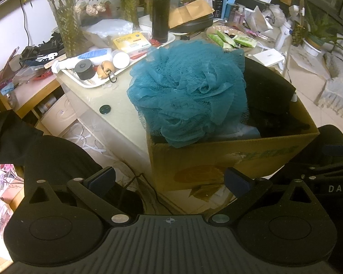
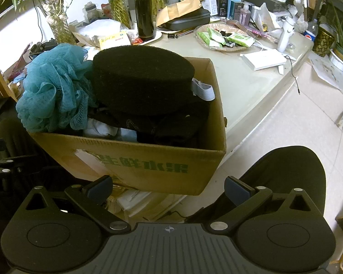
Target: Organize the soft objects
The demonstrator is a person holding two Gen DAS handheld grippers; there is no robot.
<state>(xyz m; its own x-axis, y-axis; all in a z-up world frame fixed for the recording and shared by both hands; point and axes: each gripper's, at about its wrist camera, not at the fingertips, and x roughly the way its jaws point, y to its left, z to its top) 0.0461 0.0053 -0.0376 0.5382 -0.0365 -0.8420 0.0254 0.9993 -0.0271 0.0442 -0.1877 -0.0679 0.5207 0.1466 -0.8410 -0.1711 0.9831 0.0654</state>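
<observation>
A person is holding two handheld grippers back from a cardboard box (image 2: 148,159) that is sitting at the near edge of a cluttered pale table (image 2: 251,86). The box is standing ahead of and slightly above both tools, brimming with soft things. A teal mesh bath pouf (image 1: 187,91) is piled at the box's left side, bulging over the near rim. A thick round black pad (image 2: 141,77) is lying to its right, tilted, its broad face turned up and its width running left to right across the box. Beneath them, dark and pale cloth is bunched, too tangled to identify. The left gripper (image 1: 169,180) is hovering with its fingers spread wide and nothing between them, aimed at the box's near wall just below the pouf. The right gripper (image 2: 169,187) is likewise holding its fingers apart and empty, pointing at the printed green lettering on the box front, with the black pad straight ahead and higher. Judging by position, the left tool is nearer the pouf and the right tool nearer the pad; either would need to rise over the rim to reach its item.
</observation>
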